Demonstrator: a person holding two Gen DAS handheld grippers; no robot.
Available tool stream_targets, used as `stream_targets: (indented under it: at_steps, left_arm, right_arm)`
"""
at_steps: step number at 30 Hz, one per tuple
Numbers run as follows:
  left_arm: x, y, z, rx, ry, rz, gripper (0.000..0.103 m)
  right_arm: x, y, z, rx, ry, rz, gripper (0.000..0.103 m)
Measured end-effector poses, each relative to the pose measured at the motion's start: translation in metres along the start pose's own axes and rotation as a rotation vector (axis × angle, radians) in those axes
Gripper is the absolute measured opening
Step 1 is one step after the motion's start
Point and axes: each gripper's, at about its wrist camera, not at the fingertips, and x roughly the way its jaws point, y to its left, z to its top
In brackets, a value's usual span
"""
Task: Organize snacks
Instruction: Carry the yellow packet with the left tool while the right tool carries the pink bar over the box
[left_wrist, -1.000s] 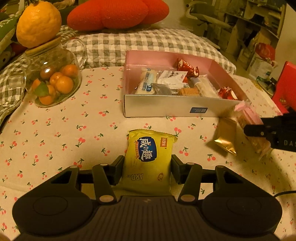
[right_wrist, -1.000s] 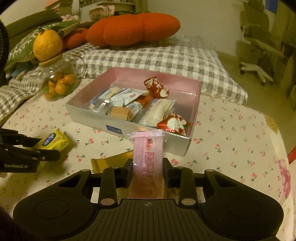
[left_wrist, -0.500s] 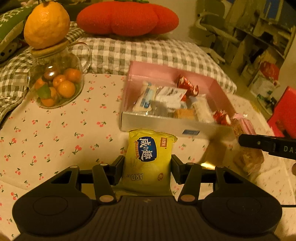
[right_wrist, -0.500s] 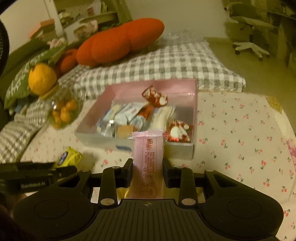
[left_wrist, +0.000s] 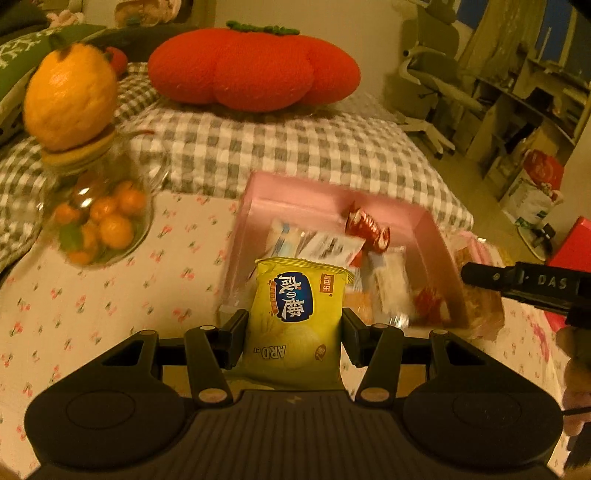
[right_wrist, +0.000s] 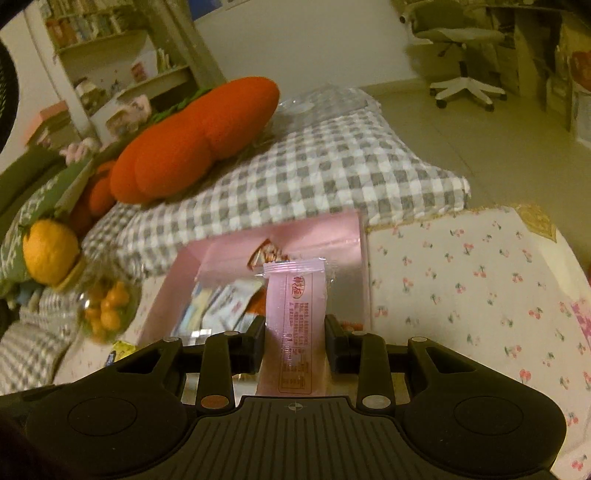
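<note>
Left gripper (left_wrist: 293, 326) pinches a yellow crinkly snack packet (left_wrist: 295, 317), right gripper (right_wrist: 294, 341) a pink wrapped bar (right_wrist: 295, 325), above the shallow pink cardboard box (left_wrist: 314, 201); crowding risks collision, spills.

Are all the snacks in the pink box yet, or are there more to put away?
Almost. Several wrapped snacks already lie in the pink box. Two are in hand: the left gripper pinches a yellow packet, and the right gripper pinches a pink packet, both held near the box. They are not dropped in yet. Other leftovers cannot be judged here.
</note>
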Motion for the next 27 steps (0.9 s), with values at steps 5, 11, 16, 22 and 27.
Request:
stream_targets:
  at_steps: [5, 11, 16, 22, 27]
  left_arm:
    - [0.020, -0.011, 0.016, 0.015, 0.006, 0.017, 0.049]
    - [0.045, -0.022, 0.030, 0.024, 0.006, 0.038, 0.049]
    - [0.066, -0.032, 0.040, 0.027, 0.012, 0.061, 0.049]
    - [0.083, -0.040, 0.046, 0.033, 0.014, 0.093, 0.049]
    - [0.094, -0.045, 0.051, 0.053, -0.001, 0.122, 0.050]
  right_arm:
    - [0.021, -0.005, 0.009, 0.023, -0.006, 0.023, 0.031]
    - [0.041, -0.016, 0.013, 0.047, -0.007, 0.027, 0.031]
    - [0.046, -0.019, 0.015, 0.046, -0.030, 0.025, 0.035]
    - [0.045, -0.027, 0.018, 0.077, -0.029, 0.044, 0.036]
    - [0.043, -0.030, 0.018, 0.079, -0.031, 0.043, 0.038]
